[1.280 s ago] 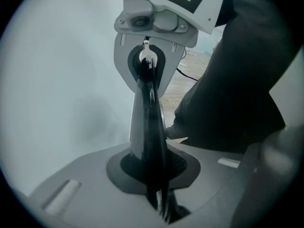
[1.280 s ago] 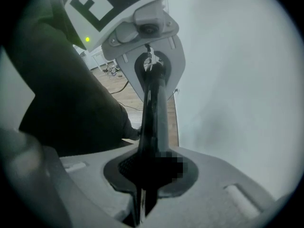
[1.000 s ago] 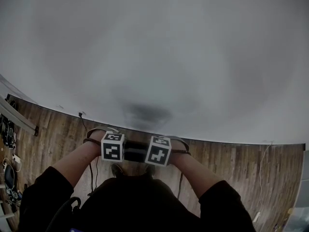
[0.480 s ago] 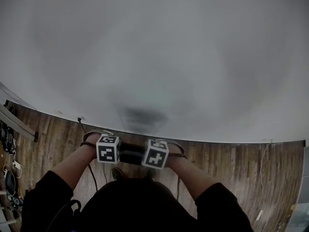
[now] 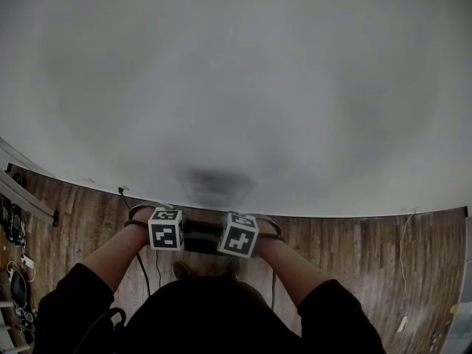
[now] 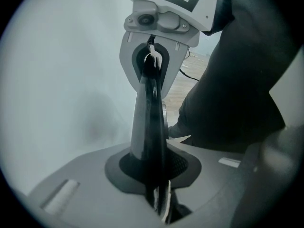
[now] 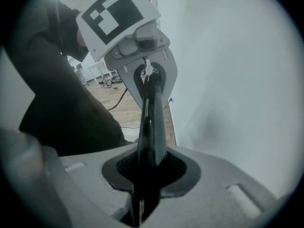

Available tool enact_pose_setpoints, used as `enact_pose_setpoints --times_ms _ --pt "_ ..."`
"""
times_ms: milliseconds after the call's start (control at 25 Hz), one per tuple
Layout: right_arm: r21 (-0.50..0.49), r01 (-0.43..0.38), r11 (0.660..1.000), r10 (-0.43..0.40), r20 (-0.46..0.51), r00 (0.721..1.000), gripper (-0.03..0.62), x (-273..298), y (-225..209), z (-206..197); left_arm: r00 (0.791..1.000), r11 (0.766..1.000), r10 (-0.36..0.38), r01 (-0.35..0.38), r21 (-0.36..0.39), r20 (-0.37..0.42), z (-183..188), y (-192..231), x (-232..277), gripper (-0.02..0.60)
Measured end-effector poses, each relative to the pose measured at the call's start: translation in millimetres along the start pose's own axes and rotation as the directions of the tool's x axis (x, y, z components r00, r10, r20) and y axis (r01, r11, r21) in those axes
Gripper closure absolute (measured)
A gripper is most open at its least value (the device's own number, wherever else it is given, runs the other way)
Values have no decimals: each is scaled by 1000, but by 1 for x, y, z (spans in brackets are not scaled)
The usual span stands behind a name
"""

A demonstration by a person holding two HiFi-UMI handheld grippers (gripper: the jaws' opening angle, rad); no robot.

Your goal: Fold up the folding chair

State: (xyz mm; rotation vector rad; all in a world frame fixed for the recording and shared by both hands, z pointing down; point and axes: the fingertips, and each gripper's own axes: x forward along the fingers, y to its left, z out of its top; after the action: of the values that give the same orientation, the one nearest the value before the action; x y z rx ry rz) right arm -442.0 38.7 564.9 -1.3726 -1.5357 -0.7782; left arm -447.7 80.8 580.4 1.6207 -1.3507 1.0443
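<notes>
**Q:** State of the tools?

**A:** Left tool (image 6: 152,80): jaws lie together in one dark wedge, nothing between them. Right tool (image 7: 151,82): same look, jaws all but flat against each other. They have just been easing apart by a shade, and nothing sits between them.

**Q:** How do they sit?

**A:** Nose to nose. Each gripper view shows the other tool's grey housing at 12 o'clock, right at the end of my own jaws. I cannot tell whether the tips touch or stop just short. In the head view the left marker cube (image 5: 166,229) and right marker cube (image 5: 238,235) sit side by side near 6 o'clock, with dark tool bodies between them. My left forearm (image 5: 114,255) comes in from 7 o'clock and my right forearm (image 5: 295,268) from 5.

**Q:** Surroundings?

**A:** A white wall (image 5: 236,87) runs from 9 o'clock through 12 to 3. A wood floor (image 5: 354,245) makes a band below it. A thin cable (image 5: 139,268) lies on the boards at 7 o'clock.

**Q:** The folding chair?

**A:** No view shows it, so I cannot place it.
</notes>
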Motion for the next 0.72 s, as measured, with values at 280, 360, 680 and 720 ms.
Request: enact_pose_setpoints --times_ms 280,360,680,720 --pt "62 128 990 -130 37 991 477 -12 -27 -14 995 995 86 -83 -46 53 3 27 -5 455" --pt "78 134 988 -138 48 989 467 -16 -32 -18 994 995 89 -86 -48 56 3 32 -5 453" --pt "46 205 978 -209 115 971 451 -25 -49 -22 981 983 169 -160 -85 97 -4 54 -13 411" --pt "44 214 976 -218 123 968 451 -26 -51 -22 979 981 180 -172 -88 98 -4 56 -14 406"
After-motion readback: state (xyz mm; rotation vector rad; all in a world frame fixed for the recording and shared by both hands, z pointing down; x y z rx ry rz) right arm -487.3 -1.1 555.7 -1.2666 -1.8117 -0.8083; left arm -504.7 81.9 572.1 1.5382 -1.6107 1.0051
